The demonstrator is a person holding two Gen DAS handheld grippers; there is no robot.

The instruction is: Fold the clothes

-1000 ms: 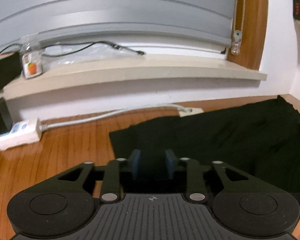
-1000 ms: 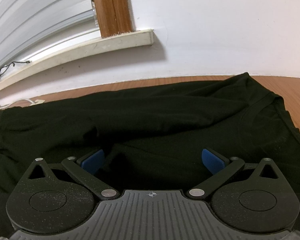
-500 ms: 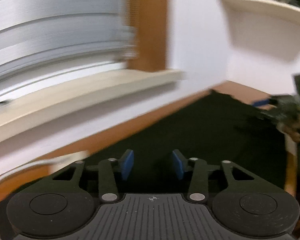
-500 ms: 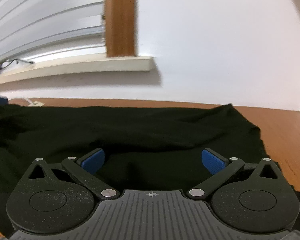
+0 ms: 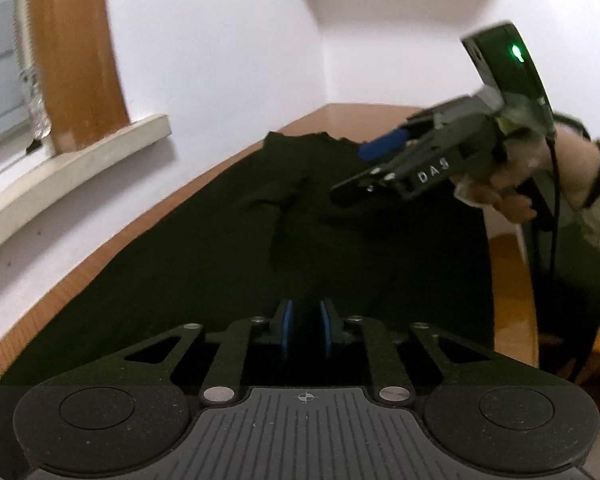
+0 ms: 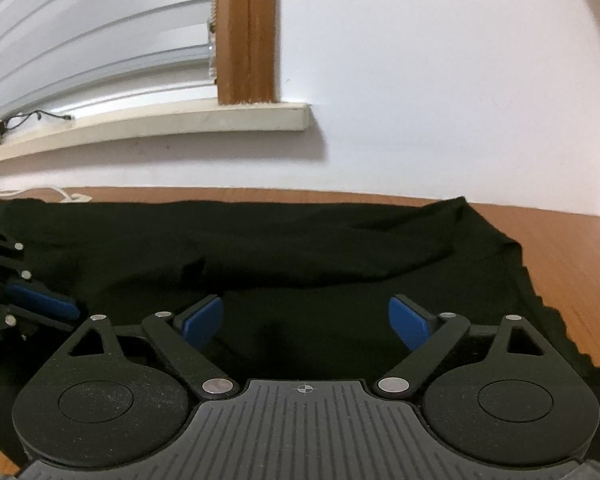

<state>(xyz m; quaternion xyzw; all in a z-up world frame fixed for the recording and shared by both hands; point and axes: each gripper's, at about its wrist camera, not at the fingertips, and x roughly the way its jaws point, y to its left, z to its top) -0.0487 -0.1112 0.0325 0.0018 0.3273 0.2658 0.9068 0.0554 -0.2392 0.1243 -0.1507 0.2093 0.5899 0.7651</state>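
Observation:
A black garment (image 5: 204, 280) lies spread over the wooden table (image 5: 112, 240); the right wrist view shows the same garment (image 6: 320, 248) with long soft creases. My left gripper (image 5: 306, 326) sits low on the cloth, its blue pads nearly together with dark fabric pinched between them. My right gripper (image 6: 306, 320) hovers just above the middle of the garment, its jaws wide apart and holding nothing. From the left wrist view the right gripper (image 5: 364, 170) appears at the upper right, held by a hand (image 5: 512, 192). The left gripper (image 6: 40, 304) shows at the right wrist view's left edge.
A cream window sill (image 6: 180, 124) and a wooden window frame (image 6: 246, 32) run along the white wall behind the table. A white cable (image 6: 48, 191) lies at the table's back left. Bare wood (image 6: 572, 248) shows to the right of the garment.
The left gripper swung right along the garment, opened partway, then closed on the fabric. The right gripper stayed open and shifted slightly over the cloth.

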